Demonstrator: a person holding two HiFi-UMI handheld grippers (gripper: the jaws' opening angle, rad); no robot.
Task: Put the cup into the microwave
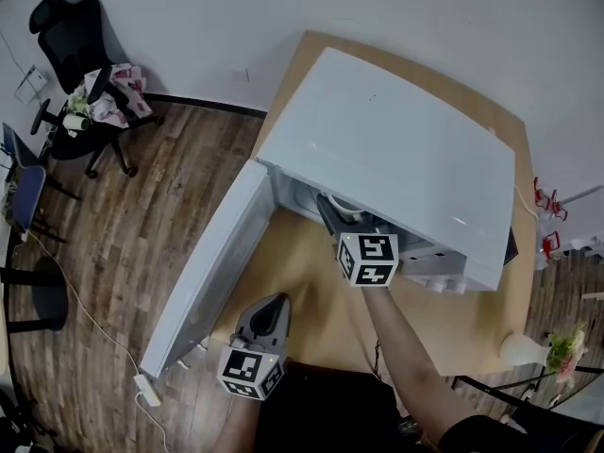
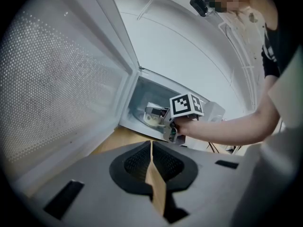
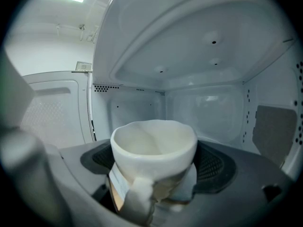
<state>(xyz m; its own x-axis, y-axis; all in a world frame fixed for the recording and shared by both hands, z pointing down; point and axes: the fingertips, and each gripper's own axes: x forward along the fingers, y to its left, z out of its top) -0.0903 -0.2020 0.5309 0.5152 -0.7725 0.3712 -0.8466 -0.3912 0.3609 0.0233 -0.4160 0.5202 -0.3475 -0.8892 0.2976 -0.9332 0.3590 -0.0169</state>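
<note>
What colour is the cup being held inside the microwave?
Plain creamy white, no pattern; the cup shows best in the right gripper view.

Our left gripper (image 2: pixel 151 146) fills the bottom of the view. Its grey body is broad and its dark ribbed pads are drawn together to a thin seam with nothing between them. Through that seam and just beyond the tips we see the light wooden counter (image 2: pixel 118 138). To the left stands the white microwave oven's open door (image 2: pixel 57 93), with its dotted mesh window facing us. The white microwave oven (image 2: pixel 189 46) rises ahead with its cavity exposed. A bare arm (image 2: pixel 227 126) reaches in from the right, carrying the right gripper (image 2: pixel 158 115) under its black-and-white marker cube. That gripper's jaws are inside the cavity at a pale rounded cup (image 2: pixel 150 120).
</note>
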